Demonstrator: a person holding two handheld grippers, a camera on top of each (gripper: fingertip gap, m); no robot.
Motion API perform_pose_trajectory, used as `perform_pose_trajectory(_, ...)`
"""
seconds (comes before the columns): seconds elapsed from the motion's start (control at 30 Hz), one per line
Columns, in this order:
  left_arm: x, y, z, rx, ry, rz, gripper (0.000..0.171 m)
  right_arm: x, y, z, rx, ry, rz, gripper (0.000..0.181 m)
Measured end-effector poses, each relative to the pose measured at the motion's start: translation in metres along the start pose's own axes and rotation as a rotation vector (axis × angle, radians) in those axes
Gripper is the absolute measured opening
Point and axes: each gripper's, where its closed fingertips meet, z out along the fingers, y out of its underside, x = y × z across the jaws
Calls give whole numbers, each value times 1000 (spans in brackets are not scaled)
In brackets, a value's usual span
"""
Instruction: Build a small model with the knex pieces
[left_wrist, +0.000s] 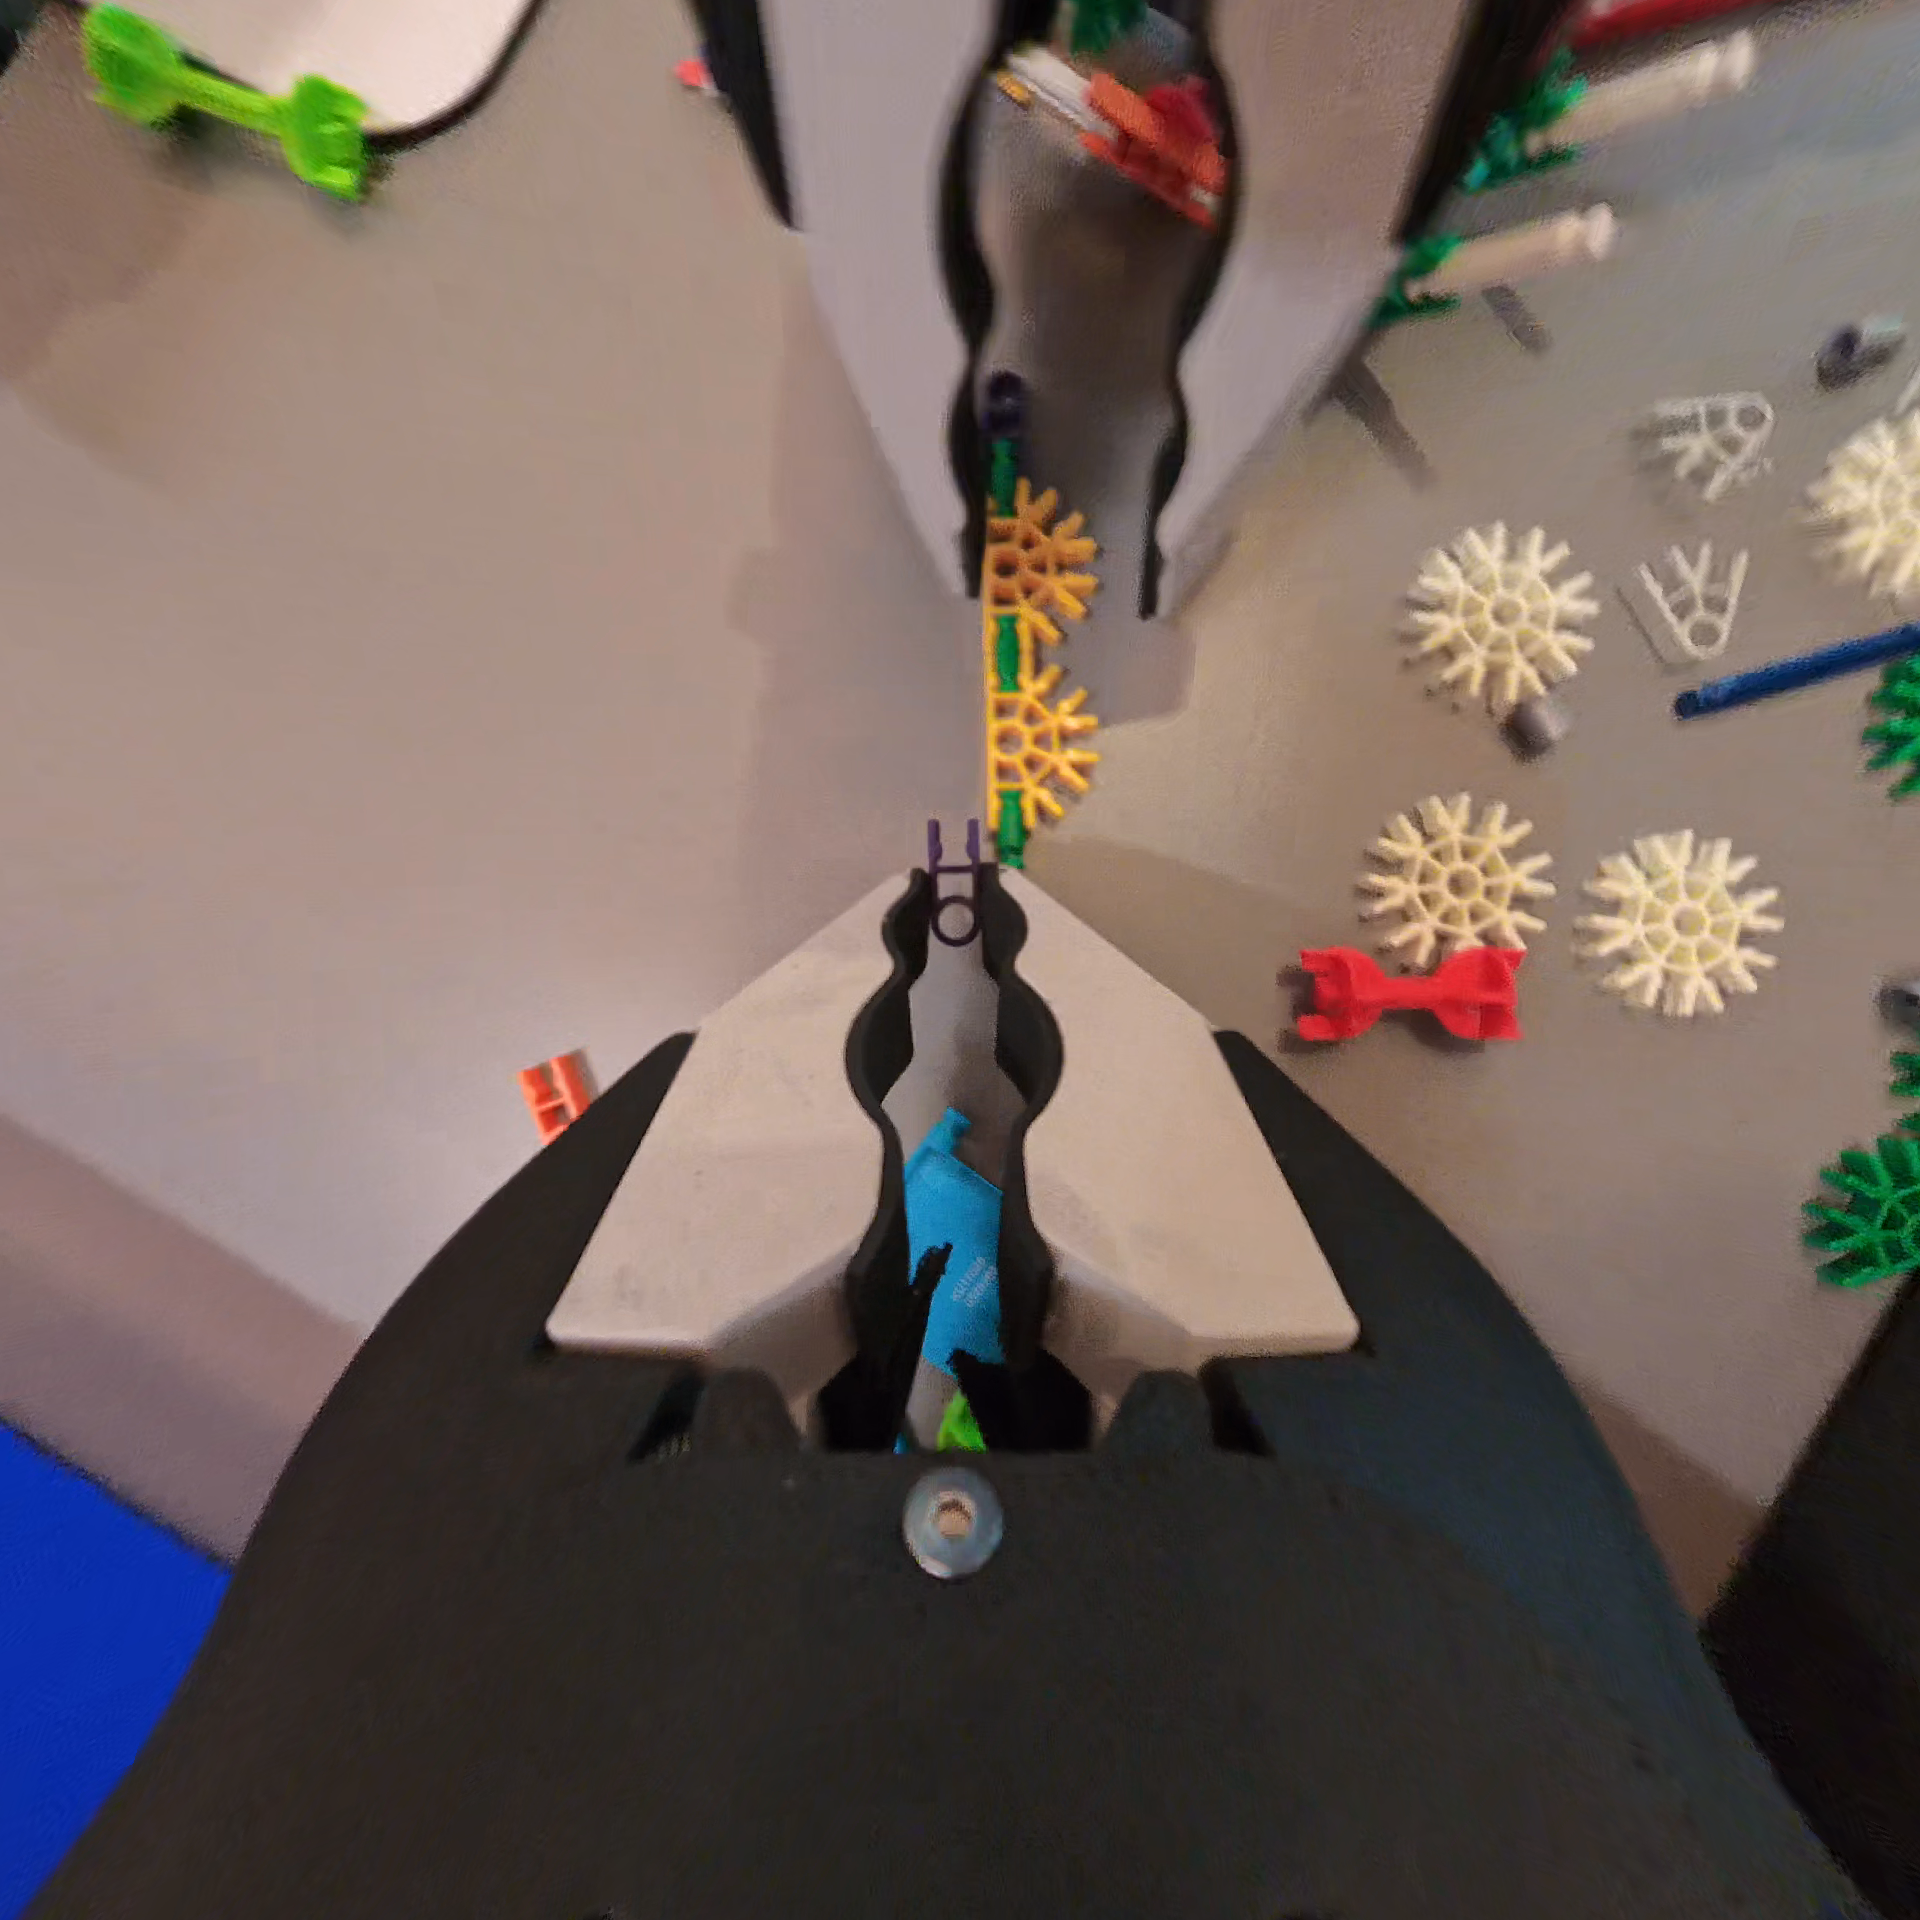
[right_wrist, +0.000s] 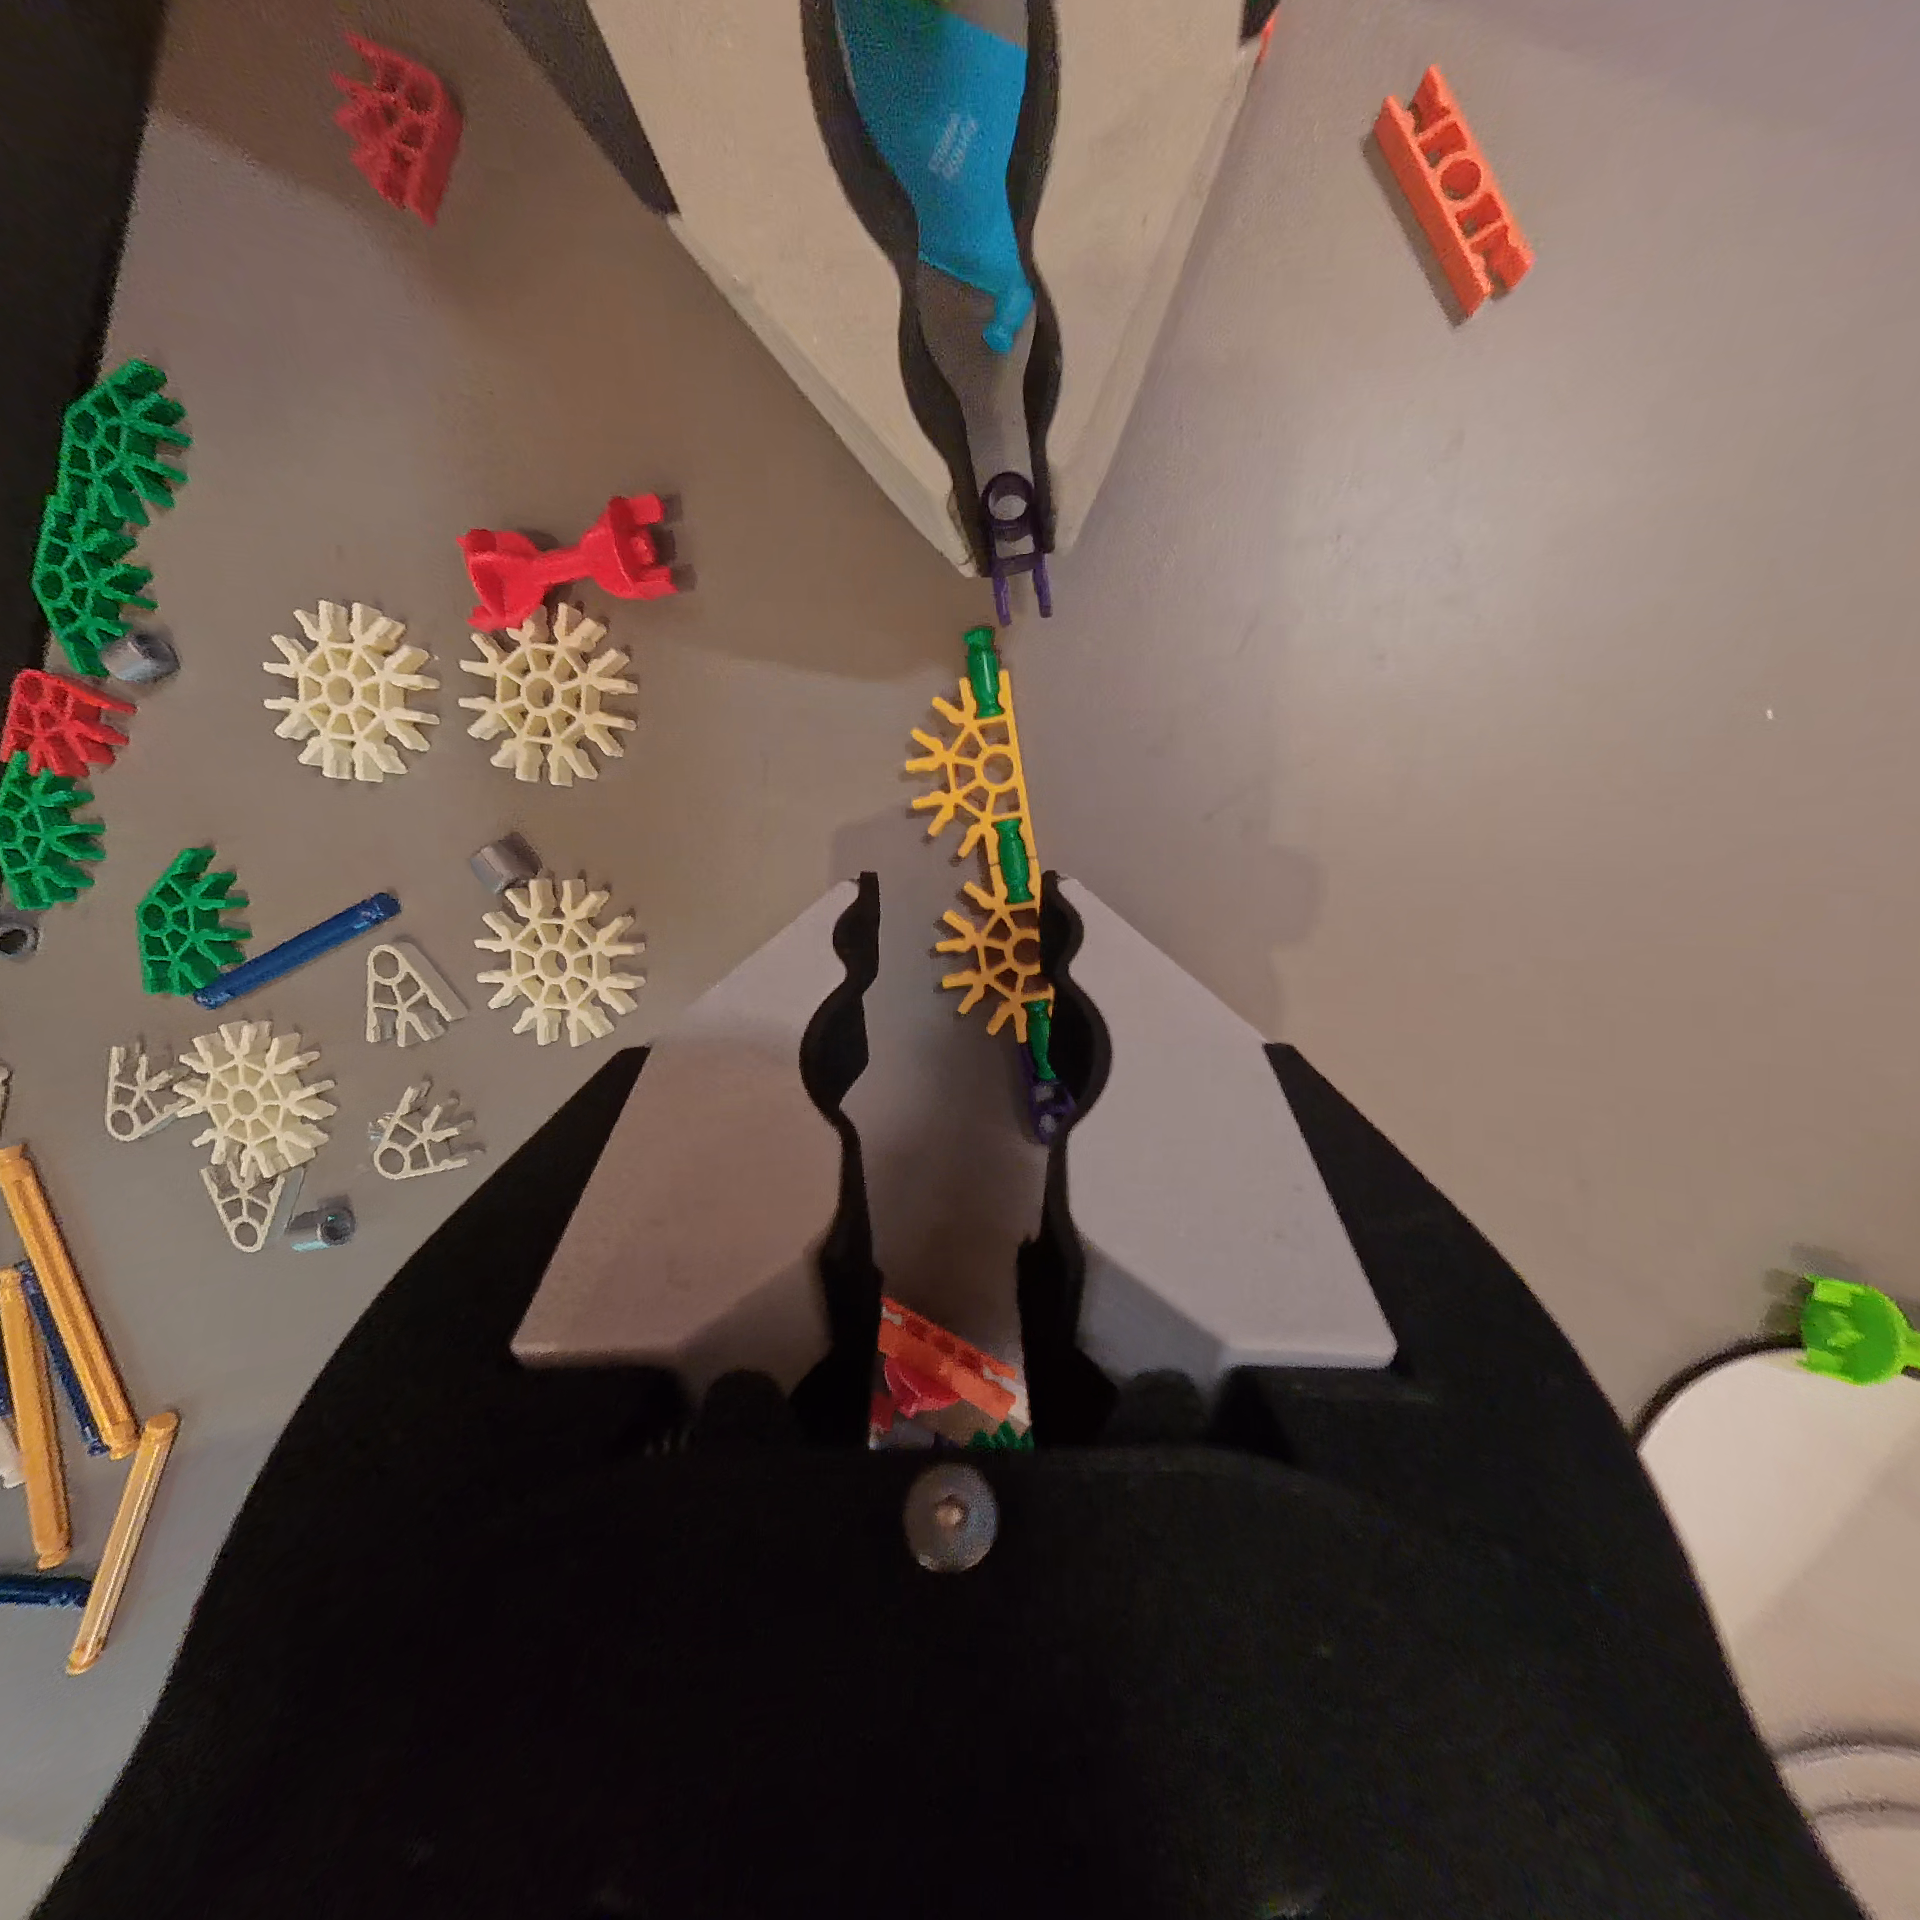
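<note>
Two grippers recorded: left gripper (left_wrist: 956, 883) clamped on purple clip (left_wrist: 954, 891), just short of the yellow-and-green chain (right_wrist: 992, 831); right gripper (right_wrist: 958, 894) jaws apart, chain lying against one finger

Looks like a hobby or test bench setup, can't really say if it's a home or a lab. All you get is a plain grey tabletop (right_wrist: 1455, 644) with toy construction bits scattered on the left: white snowflake connectors (right_wrist: 351, 690), green fan pieces (right_wrist: 125, 436), a red spool (right_wrist: 566, 566), yellow rods (right_wrist: 57, 1309) and a blue rod (right_wrist: 296, 951). An orange piece (right_wrist: 1452, 192) lies far right, and a white rounded object (right_wrist: 1787, 1538) sits at the near right edge.
</note>
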Motion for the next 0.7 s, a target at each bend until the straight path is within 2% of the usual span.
perform_pose_trajectory(0.07, 9, 8, 3, -19, 14, 23, 6, -1, -3, 1, 4, -6, -13, 25)
perform_pose_trajectory(0.2, 20, 7, 7, -2, 41, 51, 6, -4, -9, 6, 2, -12, -26, 24)
perform_pose_trajectory(0.37, 15, 0, 12, 13, 12, 64, 6, -3, -5, 13, -39, 9, -34, 25)
perform_pose_trajectory(0.7, 12, 7, 15, -39, 1, 90, 5, -3, -5, 16, -42, 16, -34, 20)
